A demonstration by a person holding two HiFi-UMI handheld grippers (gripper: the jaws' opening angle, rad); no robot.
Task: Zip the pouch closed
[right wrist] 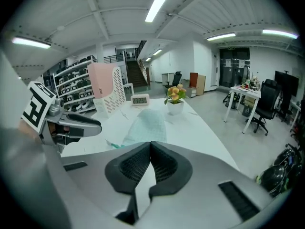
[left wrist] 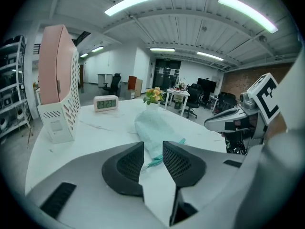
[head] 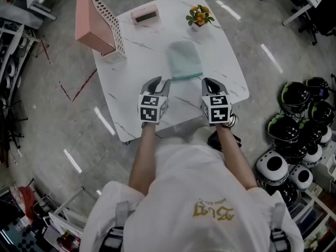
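Note:
A pale mint-green pouch (head: 184,60) lies flat in the middle of the white marble table (head: 136,72), its zipper edge toward me. The left gripper view shows the pouch (left wrist: 155,128) beyond the jaws, a teal zipper end (left wrist: 153,163) on the table between them. My left gripper (head: 159,81) hovers at the pouch's near left corner, jaws apart, touching nothing. At the near right corner my right gripper (head: 209,82) has its pads together with nothing between them. In the right gripper view the pouch (right wrist: 145,127) lies ahead of the shut jaws.
A pink perforated file holder (head: 98,24) stands at the table's far left. A small pink digital clock (head: 145,15) and a potted flower (head: 199,17) sit along the far edge. Helmets (head: 296,130) are piled on the floor to the right.

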